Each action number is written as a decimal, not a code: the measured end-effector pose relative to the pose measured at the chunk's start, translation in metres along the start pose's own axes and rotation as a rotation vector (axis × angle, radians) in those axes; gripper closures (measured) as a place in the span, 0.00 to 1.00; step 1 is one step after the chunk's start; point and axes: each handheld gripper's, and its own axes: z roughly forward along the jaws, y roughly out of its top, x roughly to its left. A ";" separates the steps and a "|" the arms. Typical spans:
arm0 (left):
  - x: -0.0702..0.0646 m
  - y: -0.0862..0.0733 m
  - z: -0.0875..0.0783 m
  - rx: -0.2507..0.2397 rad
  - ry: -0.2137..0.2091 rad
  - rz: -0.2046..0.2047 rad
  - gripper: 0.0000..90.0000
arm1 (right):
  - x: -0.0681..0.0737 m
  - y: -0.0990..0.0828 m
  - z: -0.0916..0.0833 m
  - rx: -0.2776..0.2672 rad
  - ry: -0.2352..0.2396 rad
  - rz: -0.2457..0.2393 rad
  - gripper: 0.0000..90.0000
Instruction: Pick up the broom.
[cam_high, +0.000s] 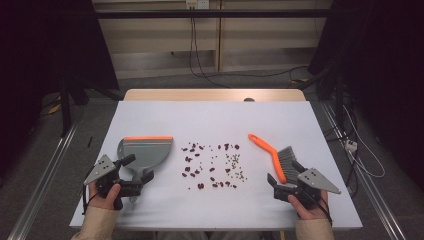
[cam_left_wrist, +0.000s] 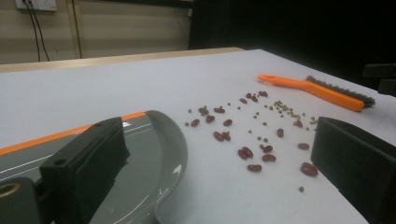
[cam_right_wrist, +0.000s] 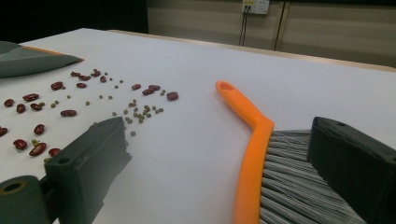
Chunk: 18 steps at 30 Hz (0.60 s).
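Both grippers, left gripper (cam_high: 136, 172) at lower left by the grey dustpan (cam_high: 145, 151), right gripper (cam_high: 278, 186) at lower right by the orange brush (cam_high: 274, 156), have jaws apart, holding nothing; no writing is readable.

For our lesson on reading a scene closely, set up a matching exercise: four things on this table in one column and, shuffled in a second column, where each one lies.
Things:
1. dustpan
2. brush
3. red beans
4. small green beans

Places:
A. middle of the table, on the side nearer the brush
B. left part of the table, by the left gripper
C. right part of the table, by the right gripper
D. middle of the table, on the side nearer the dustpan

Pairs: 1-B, 2-C, 3-D, 4-A
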 end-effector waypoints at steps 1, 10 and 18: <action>0.000 0.000 0.000 0.000 0.000 0.001 0.03 | 0.000 0.000 0.000 0.000 0.000 0.000 0.05; 0.001 0.001 -0.001 -0.003 0.002 0.001 0.03 | 0.002 0.004 0.003 0.014 0.010 -0.011 0.05; 0.002 0.002 -0.001 -0.006 0.012 0.001 0.04 | -0.002 0.020 0.007 0.052 -0.030 -0.028 0.05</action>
